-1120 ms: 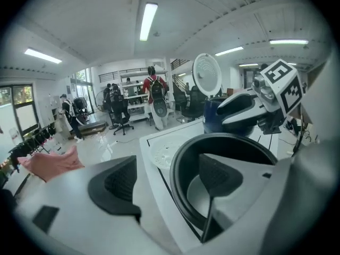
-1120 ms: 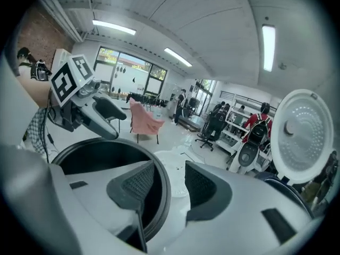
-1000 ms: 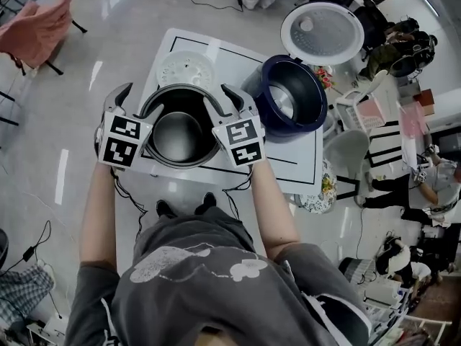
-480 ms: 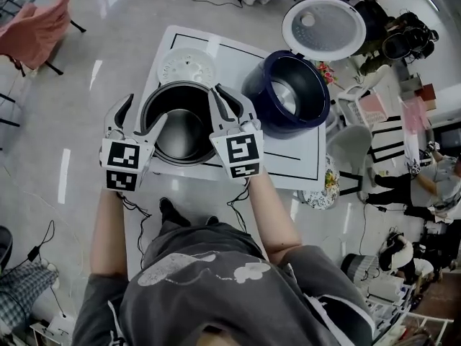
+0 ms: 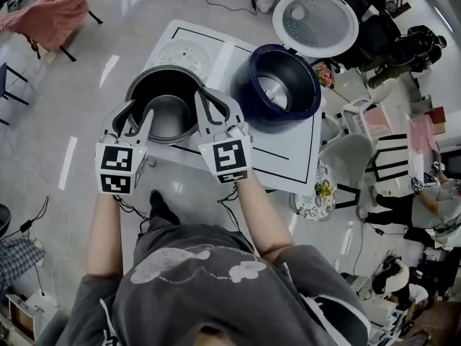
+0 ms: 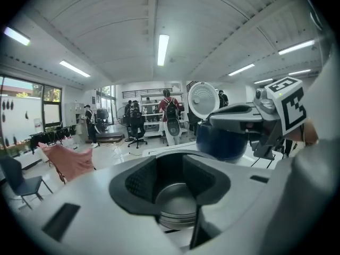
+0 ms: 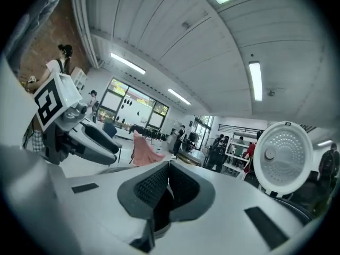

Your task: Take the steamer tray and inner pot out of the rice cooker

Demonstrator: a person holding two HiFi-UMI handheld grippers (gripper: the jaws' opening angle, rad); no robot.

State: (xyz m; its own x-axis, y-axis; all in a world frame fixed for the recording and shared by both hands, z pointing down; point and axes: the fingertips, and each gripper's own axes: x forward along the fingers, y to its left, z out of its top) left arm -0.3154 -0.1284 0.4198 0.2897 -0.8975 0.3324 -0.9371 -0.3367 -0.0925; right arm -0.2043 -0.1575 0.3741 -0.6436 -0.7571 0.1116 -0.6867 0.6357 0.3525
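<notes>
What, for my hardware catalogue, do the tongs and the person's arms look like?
Left tongs and right tongs: pale grey bodies and curved jaws, black textured pads, white cubes with black square markers, thin dark cables. The person wears a grey short-sleeved T-shirt with a pale print.

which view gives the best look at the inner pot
The head view: it looks down into nearly the whole inner pot, rim and all. The left gripper view shows only a slice of its inside between the jaws of the left gripper; the right gripper view barely shows it.
</notes>
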